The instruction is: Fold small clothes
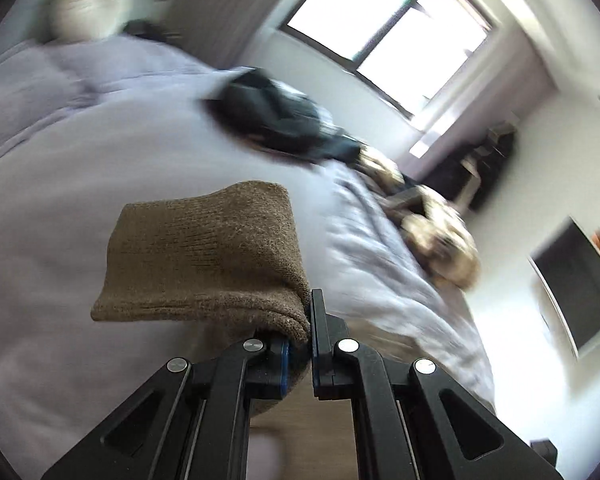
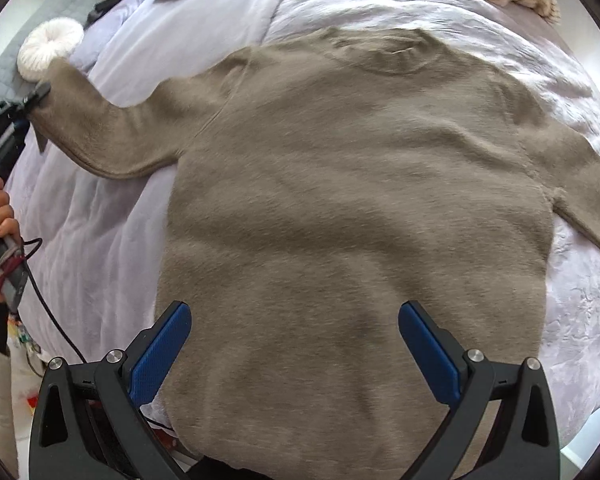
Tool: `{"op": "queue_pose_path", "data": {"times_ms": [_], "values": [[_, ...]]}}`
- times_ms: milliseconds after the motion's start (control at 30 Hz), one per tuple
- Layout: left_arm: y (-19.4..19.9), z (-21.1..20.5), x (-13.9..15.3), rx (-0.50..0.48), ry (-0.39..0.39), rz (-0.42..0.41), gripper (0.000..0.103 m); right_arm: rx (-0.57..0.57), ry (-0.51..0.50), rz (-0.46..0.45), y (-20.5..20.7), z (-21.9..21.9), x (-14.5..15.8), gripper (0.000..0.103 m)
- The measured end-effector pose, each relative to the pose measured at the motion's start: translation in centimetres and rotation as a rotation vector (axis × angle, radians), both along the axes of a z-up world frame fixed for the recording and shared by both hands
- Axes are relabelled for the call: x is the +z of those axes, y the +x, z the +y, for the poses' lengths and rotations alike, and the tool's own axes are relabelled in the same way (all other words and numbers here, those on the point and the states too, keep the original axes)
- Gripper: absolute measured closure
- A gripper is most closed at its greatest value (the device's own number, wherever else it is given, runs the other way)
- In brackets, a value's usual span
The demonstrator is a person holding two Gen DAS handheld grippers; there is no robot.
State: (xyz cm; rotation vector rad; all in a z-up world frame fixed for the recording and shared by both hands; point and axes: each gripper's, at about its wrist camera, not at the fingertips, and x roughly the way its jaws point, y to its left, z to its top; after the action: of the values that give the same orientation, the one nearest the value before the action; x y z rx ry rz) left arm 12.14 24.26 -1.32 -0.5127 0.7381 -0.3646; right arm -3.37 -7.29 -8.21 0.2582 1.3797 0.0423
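Sweater (image 2: 352,208), taupe knit, lies spread flat on the lilac bed cover (image 2: 100,240); the left claw (image 1: 310,320) is clamped on its sleeve cuff (image 1: 204,252), lifted off the bed; the right claw (image 2: 294,344) hovers over the hem, blue pads apart.

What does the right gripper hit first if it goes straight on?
Likely the sweater body: the open right gripper points steeply down at it, nothing between. The gap to the fabric is unclear.
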Motion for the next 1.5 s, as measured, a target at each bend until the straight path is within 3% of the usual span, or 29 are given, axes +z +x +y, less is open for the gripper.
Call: {"op": "queue_pose_path", "data": {"times_ms": [167, 267, 400, 433, 467, 500, 533, 700, 767, 833, 867, 900, 933, 1067, 1200, 1233, 1267, 1300, 1333, 1367, 1500], "values": [[1.2, -12.7, 0.0, -0.205, 0.044, 0.008, 0.095, -0.070, -0.004, -0.007, -1.3, -4.9, -0.1, 0.000], [1.8, -20.8, -2.9, -0.322, 0.130, 0.068, 0.095, -0.133, -0.005, 0.003, -2.3, -8.2, -0.6, 0.000], [1.0, -27.3, -7.7, -0.403, 0.289, 0.165, 0.094, -0.201, -0.021, 0.035, -3.6, -11.9, -1.9, 0.000], [0.8, -28.1, -9.1, -0.418, 0.331, 0.198, 0.091, -0.219, -0.024, 0.049, -4.0, -12.8, -2.5, 0.000], [0.8, -29.0, -10.4, -0.439, 0.366, 0.244, 0.077, -0.232, -0.024, 0.057, -4.3, -13.4, -2.8, 0.000], [0.6, -29.2, -11.5, -0.440, 0.385, 0.276, 0.057, -0.244, -0.023, 0.066, -4.5, -14.0, -3.1, 0.000], [0.2, -29.3, -12.1, -0.423, 0.412, 0.302, 0.050, -0.253, -0.023, 0.072, -4.7, -14.4, -3.3, 0.000], [-1.4, -25.9, -8.8, -0.356, 0.426, 0.227, 0.048, -0.256, -0.046, 0.058, -3.8, -14.9, -3.1, 0.000], [-1.9, -22.5, -6.3, -0.307, 0.435, 0.166, 0.048, -0.205, -0.069, 0.023, -2.1, -14.2, -2.6, 0.000], [-0.6, -19.6, -5.6, -0.253, 0.452, 0.157, 0.048, -0.111, -0.104, -0.032, 0.1, -12.4, -1.9, 0.000], [0.2, -17.4, -5.5, -0.216, 0.462, 0.174, 0.041, -0.053, -0.129, -0.063, 1.5, -11.3, -1.5, 0.000], [1.1, -16.1, -5.7, -0.193, 0.470, 0.194, 0.021, 0.015, -0.167, -0.098, 3.0, -9.8, -1.2, 0.000], [2.2, -14.1, -6.3, -0.154, 0.483, 0.226, 0.018, 0.089, -0.219, -0.140, 4.7, -8.1, -0.9, 0.000], [5.9, -8.9, -10.1, -0.084, 0.453, 0.386, 0.018, 0.343, -0.429, -0.268, 10.3, -2.1, -1.8, 0.000], [8.0, -6.9, -14.9, -0.121, 0.337, 0.575, 0.018, 0.510, -0.644, -0.276, 14.3, 1.8, -5.6, 0.000], [8.2, -6.8, -15.6, -0.119, 0.320, 0.594, 0.018, 0.530, -0.688, -0.264, 15.1, 2.2, -6.7, 0.002], [8.3, -6.8, -16.0, -0.115, 0.310, 0.599, 0.018, 0.542, -0.723, -0.247, 15.7, 2.3, -7.5, 0.013], [8.3, -6.9, -16.1, -0.114, 0.302, 0.597, 0.018, 0.542, -0.722, -0.228, 16.2, 2.0, -7.9, 0.023], [8.4, -7.0, -16.2, -0.114, 0.297, 0.595, 0.018, 0.526, -0.676, -0.211, 16.6, 1.4, -7.7, 0.058], [8.4, -7.0, -16.2, -0.112, 0.294, 0.592, 0.018, 0.474, -0.586, -0.203, 16.9, 0.1, -7.1, 0.081], [8.8, -7.4, -15.9, -0.114, 0.285, 0.576, 0.023, 0.094, -0.166, -0.288, 16.3, -8.9, -3.8, 0.081]]}}
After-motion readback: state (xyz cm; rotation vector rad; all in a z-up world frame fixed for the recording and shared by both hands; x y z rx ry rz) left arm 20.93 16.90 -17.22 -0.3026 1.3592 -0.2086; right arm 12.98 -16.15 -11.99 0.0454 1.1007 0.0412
